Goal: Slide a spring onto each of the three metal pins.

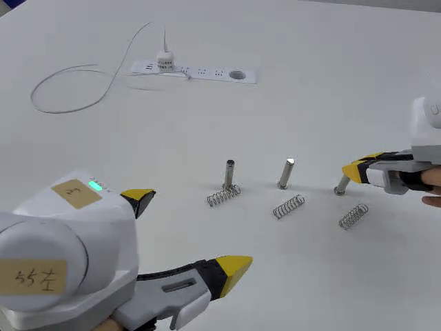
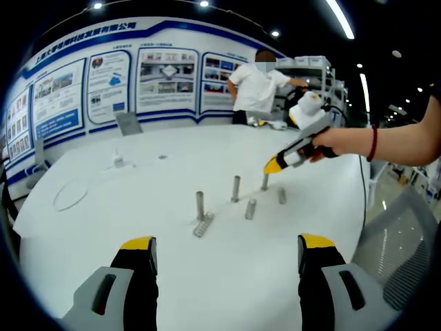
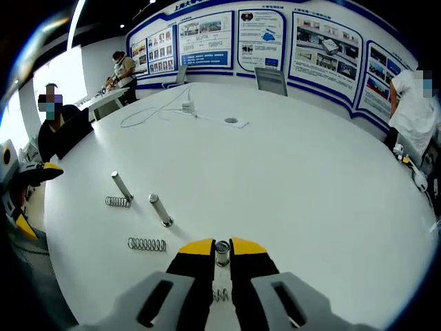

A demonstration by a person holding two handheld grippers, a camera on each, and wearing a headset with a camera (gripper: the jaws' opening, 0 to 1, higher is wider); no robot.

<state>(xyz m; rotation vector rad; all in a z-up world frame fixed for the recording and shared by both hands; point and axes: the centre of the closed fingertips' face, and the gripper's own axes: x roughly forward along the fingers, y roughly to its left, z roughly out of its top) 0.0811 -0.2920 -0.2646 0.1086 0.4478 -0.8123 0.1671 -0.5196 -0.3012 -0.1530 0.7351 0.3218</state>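
Observation:
Three metal pins stand in a row on the white table (image 1: 310, 110): left pin (image 1: 229, 174), middle pin (image 1: 286, 172), right pin (image 1: 340, 185). A loose spring lies in front of each: left spring (image 1: 223, 195), middle spring (image 1: 289, 205), right spring (image 1: 353, 216). My right gripper (image 1: 353, 172) comes in from the right, and its yellow tips are closed around the top of the right pin (image 3: 222, 252), with a spring (image 3: 220, 295) lying below between the jaws. My left gripper (image 1: 186, 236) stands open and empty at the near left, well short of the left pin (image 2: 200, 205).
A white power strip (image 1: 196, 70) with a plugged adapter and a looping white cable (image 1: 76, 86) lies at the far left of the table. A person (image 2: 255, 86) stands beyond the table's far edge, and another person (image 3: 58, 124) sits at its side.

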